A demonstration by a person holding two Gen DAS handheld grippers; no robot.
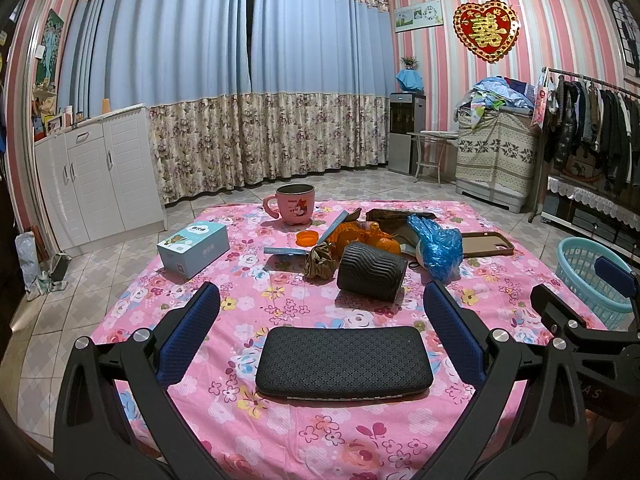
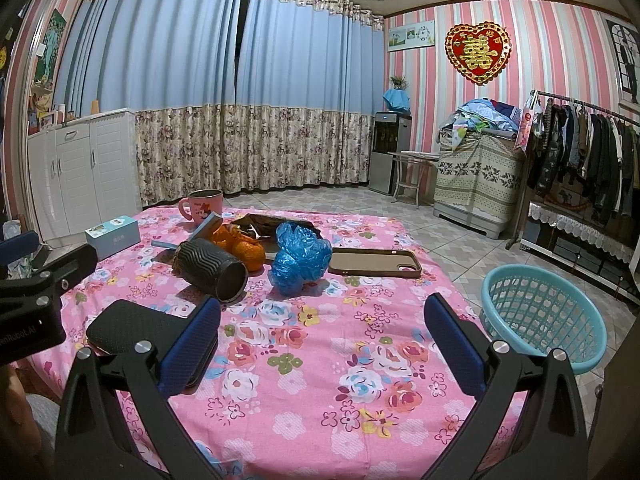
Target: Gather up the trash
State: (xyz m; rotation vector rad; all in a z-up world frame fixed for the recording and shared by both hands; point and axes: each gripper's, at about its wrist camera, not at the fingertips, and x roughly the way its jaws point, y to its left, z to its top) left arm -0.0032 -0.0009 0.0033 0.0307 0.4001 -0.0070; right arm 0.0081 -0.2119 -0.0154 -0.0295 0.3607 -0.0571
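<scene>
On the pink floral table (image 1: 200,312) lies a crumpled blue plastic bag (image 1: 438,246), which also shows in the right wrist view (image 2: 300,256). A crumpled brown paper ball (image 1: 320,260) and orange peels (image 1: 370,236) lie by a tipped black ribbed cup (image 1: 372,271). An orange cap (image 1: 307,237) lies near them. A teal basket (image 2: 540,316) stands on the floor right of the table. My left gripper (image 1: 322,322) is open and empty above a black case (image 1: 344,362). My right gripper (image 2: 322,326) is open and empty over bare cloth.
A pink mug (image 1: 294,204), a light blue box (image 1: 194,248), a brown phone case (image 2: 374,263), a thin blue booklet (image 1: 286,251) and a dark brown wrapper (image 1: 396,218) also lie on the table. White cabinets (image 1: 96,176) stand left, a clothes rack (image 2: 580,148) right.
</scene>
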